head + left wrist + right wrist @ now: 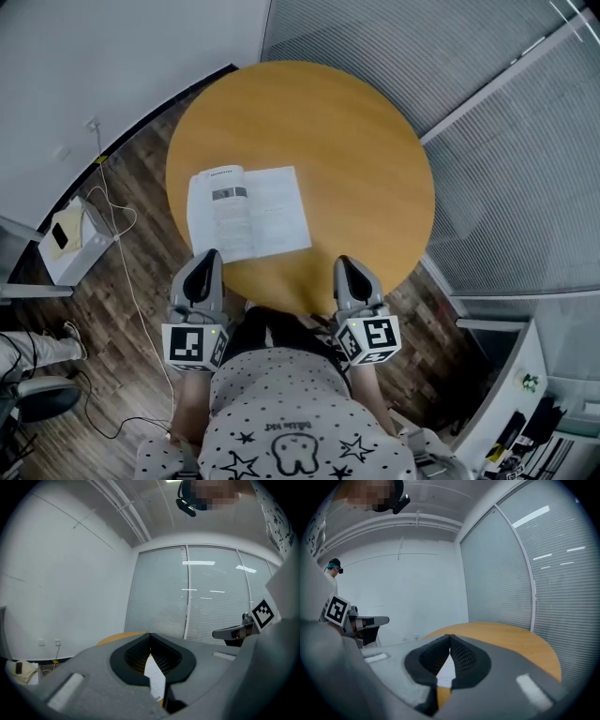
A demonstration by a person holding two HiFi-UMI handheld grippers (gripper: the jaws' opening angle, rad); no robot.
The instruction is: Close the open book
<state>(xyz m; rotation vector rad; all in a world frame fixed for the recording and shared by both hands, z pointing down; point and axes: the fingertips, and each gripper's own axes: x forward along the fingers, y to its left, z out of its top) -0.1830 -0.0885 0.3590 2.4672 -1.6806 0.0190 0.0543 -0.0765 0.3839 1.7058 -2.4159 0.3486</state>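
- Book [248, 212]: lies open and flat, pages up, on the near-left part of the round wooden table [356, 141]. Its near edge is close to the table's near rim.
- Left gripper [207, 257]: jaws pressed together with nothing pinched. Its tip is at the book's near-left corner; can't tell if it touches. The left gripper view shows only a sliver of page past the closed tips.
- Right gripper [344, 266]: jaws also pressed together and empty. It sits at the near rim, beside the book's right half but apart from it.
- Step, by my read: the approach. Neither half of the book is lifted yet, so the closing is all to do.
- Doing it well: pick one half to fold, probably the left, since that gripper is already at its corner.
- Slide the closed tip under the outer edge. Or spread the jaws and pinch the cover edge, not a single page.
- Swing that half up and over the spine in one arc.
- Press the right tip down on the other half so the book can't skid.
- Handling guess: the book looks thin and soft-covered, so the lifted side may flop or fan loose pages.
- Risk: a pull toward the person could drag the book off the near rim, so push away from the rim.
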